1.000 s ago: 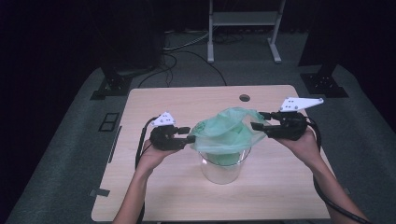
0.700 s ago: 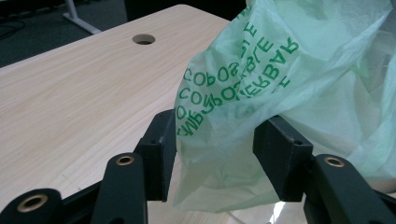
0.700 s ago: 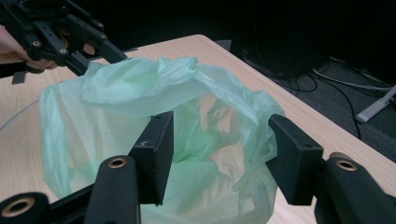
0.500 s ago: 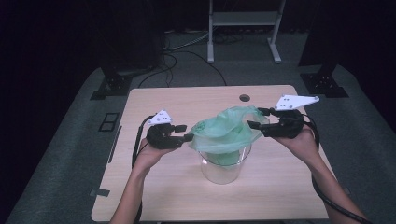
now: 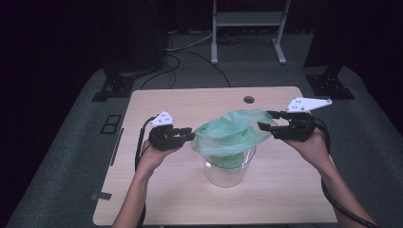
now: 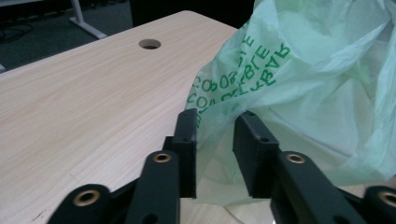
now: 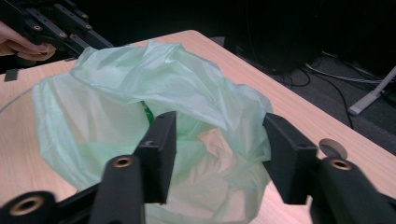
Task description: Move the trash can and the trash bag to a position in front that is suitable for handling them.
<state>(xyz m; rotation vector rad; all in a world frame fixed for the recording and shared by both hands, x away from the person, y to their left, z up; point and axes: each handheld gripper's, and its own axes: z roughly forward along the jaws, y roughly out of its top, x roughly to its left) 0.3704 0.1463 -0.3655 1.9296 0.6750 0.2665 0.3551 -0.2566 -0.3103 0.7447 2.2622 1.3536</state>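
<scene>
A thin green plastic bag (image 5: 233, 133) with green print is draped into and over a clear round container (image 5: 228, 173) at the middle of the wooden table (image 5: 166, 190). My left gripper (image 5: 190, 135) is at the bag's left edge. In the left gripper view its jaws (image 6: 215, 119) stand a little apart with the bag's film (image 6: 303, 70) hanging between and behind them. My right gripper (image 5: 264, 124) is at the bag's right edge. Its jaws (image 7: 217, 116) are wide apart around the crumpled rim (image 7: 140, 79). The container's lower part shows below the bag.
A round cable hole (image 5: 248, 99) sits in the table's far side, behind the bag. Beyond the table stand a white-legged frame (image 5: 247, 28) and black stands (image 5: 116, 85) on grey floor with cables. Bare tabletop lies to the left, right and front of the container.
Both grippers have stayed at the bag's edges with small shifts. The bag's left edge has spread slightly further left.
</scene>
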